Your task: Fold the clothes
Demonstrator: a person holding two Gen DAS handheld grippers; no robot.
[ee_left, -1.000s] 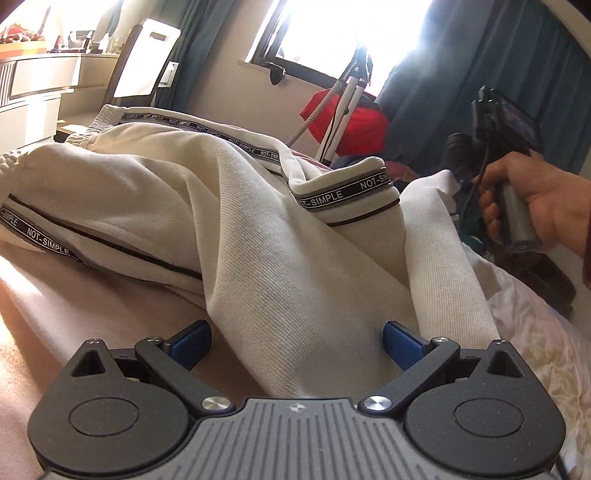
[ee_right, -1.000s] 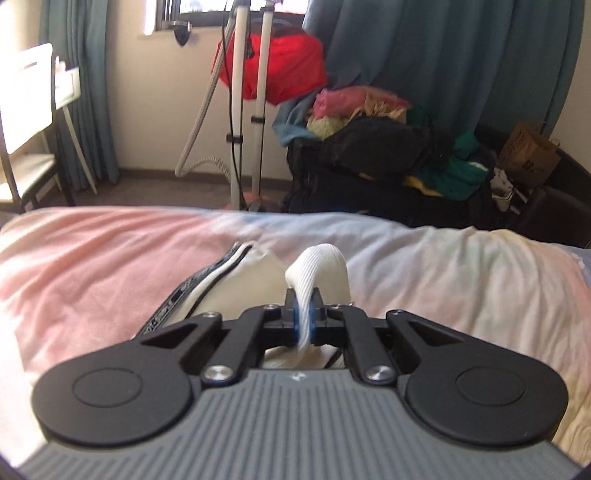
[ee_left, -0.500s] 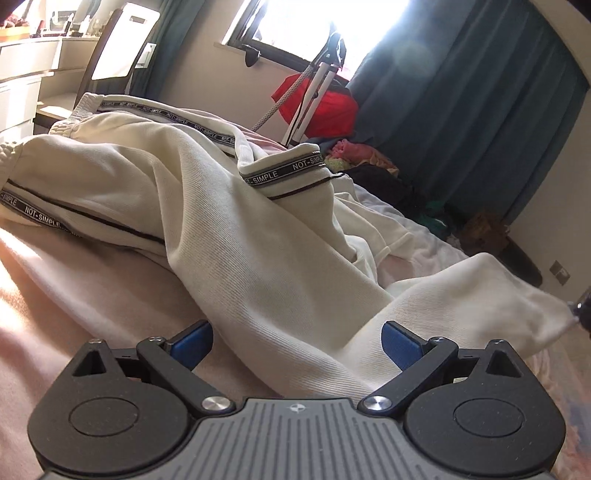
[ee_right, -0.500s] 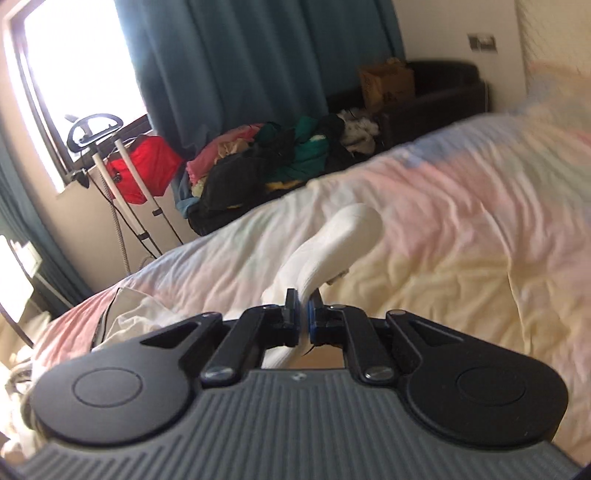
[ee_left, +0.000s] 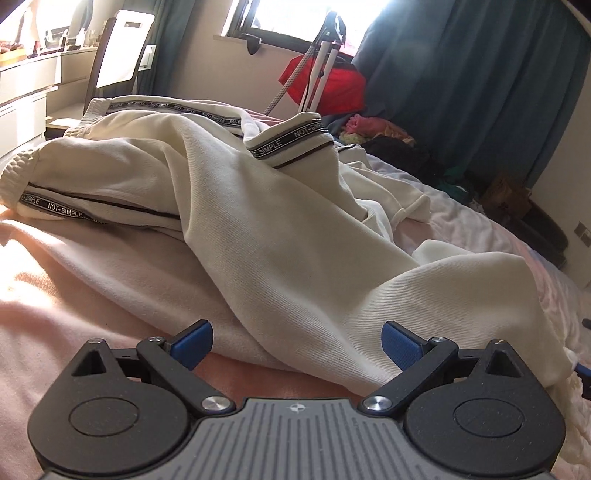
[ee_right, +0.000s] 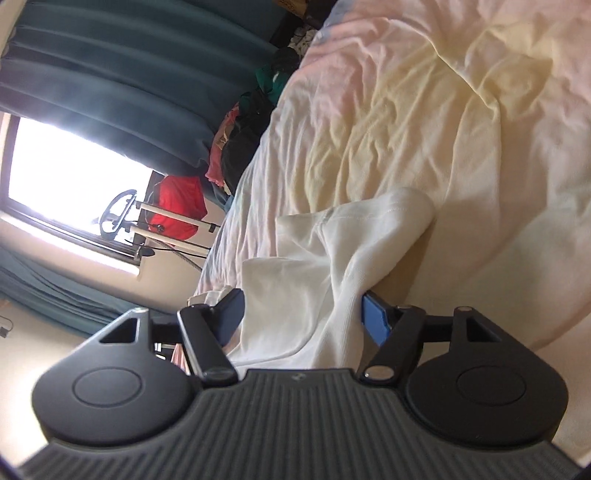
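Cream track pants (ee_left: 229, 192) with black "NOT-SIMPLE" side tape lie crumpled on the pink bed (ee_left: 55, 295). One cream leg runs toward my left gripper (ee_left: 297, 341), which is open, its blue pads on either side of the fabric's edge without closing on it. In the right wrist view the camera is rolled sideways; my right gripper (ee_right: 303, 314) is open, with the leg's end (ee_right: 354, 236) lying loose between the blue pads on the pale sheet (ee_right: 424, 110).
A window (ee_left: 295, 14), teal curtains (ee_left: 480, 74), a white stand with a red bag (ee_left: 325, 85) and a pile of clothes (ee_left: 373, 129) are beyond the bed. A white chair (ee_left: 122, 55) and drawers (ee_left: 26, 92) stand at the left.
My right gripper has opened and let go of the pant leg end, and it has rolled sideways low over the bed. The leg now lies stretched out to the right.
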